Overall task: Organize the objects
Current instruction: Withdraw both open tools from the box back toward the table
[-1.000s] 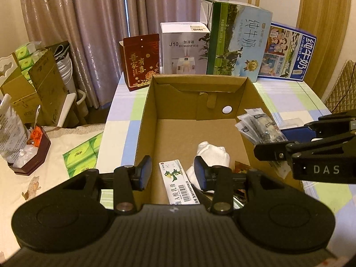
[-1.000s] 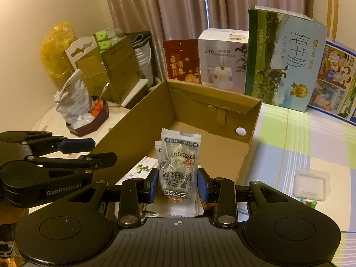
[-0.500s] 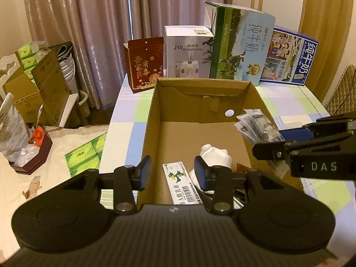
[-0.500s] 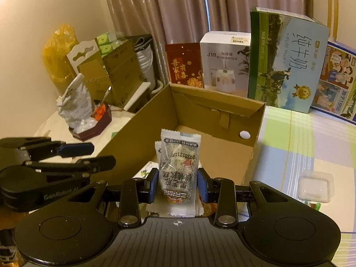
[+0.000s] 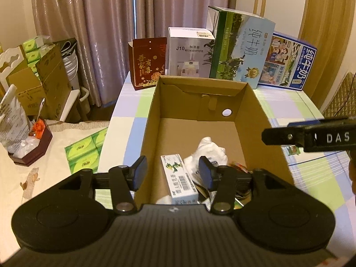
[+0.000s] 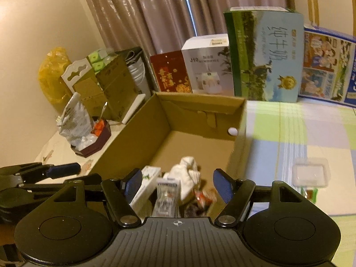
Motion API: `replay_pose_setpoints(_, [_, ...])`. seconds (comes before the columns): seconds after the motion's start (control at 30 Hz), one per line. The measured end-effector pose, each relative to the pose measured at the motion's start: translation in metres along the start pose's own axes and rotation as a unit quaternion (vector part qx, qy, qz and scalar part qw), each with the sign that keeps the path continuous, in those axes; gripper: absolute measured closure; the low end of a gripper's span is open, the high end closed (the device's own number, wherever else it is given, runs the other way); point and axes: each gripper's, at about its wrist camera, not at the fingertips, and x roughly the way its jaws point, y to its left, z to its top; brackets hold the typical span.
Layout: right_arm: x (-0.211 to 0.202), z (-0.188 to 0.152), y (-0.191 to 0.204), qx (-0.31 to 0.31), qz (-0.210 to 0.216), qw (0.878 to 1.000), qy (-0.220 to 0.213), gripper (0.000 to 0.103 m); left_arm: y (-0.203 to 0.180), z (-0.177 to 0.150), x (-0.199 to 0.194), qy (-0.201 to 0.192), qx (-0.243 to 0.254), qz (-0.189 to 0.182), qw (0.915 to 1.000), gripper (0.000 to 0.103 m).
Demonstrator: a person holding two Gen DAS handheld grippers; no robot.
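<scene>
An open cardboard box [image 5: 153,113] [image 6: 133,129] stands on the checked tablecloth. Inside its near end lie a white crumpled cloth [image 5: 209,149] [image 6: 187,173], a white and green carton [image 5: 180,178] [image 6: 146,180], a clear snack packet [image 6: 166,195] and a small red wrapper [image 6: 200,197]. My left gripper [image 5: 172,173] is open above the box's near edge, over the carton. My right gripper [image 6: 178,183] is open above the packet, which sits blurred between the fingers without touching them. In the left wrist view the right gripper [image 5: 311,135] reaches in from the right.
Behind the box stand a red gift box [image 5: 149,63], a white humidifier box [image 5: 190,54] and two milk cartons [image 5: 241,49]. A clear plastic container [image 6: 311,174] and a green sachet [image 5: 293,149] lie on the cloth right of the box. Tissue packs [image 5: 85,153] lie left.
My right gripper opened and the snack packet it held dropped into the box's near end. Both grippers rose slightly; the right one drew back to the right in the left view.
</scene>
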Motion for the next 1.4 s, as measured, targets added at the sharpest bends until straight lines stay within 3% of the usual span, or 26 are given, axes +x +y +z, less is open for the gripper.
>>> replay_pose_setpoints(0.2, [-0.031,-0.020,-0.001,0.005,-0.008,1.000,0.002,0.029,-0.013,-0.010,-0.029,-0.006,-0.014,-0.006,0.9999,0.042])
replay_pose_setpoints(0.37, [-0.062,-0.036,0.006,-0.006,-0.006,1.000,0.004,0.024,-0.024,-0.014,-0.060,-0.023,-0.026,-0.006,0.9994,0.020])
replay_pose_setpoints(0.63, [-0.117,-0.068,0.010,-0.016,-0.015,1.000,-0.010,0.012,-0.052,-0.025,-0.107,-0.037,-0.019,-0.001,0.9991,0.002])
replay_pose_setpoints(1.0, [-0.182,-0.106,-0.005,-0.027,-0.062,0.997,-0.035,0.004,-0.101,-0.053,-0.148,-0.043,-0.017,-0.014,0.9988,0.001])
replay_pose_setpoints(1.4, [-0.235,-0.145,-0.057,0.019,-0.121,0.991,-0.050,0.002,-0.150,-0.079,-0.171,-0.068,-0.015,-0.023,0.9973,0.001])
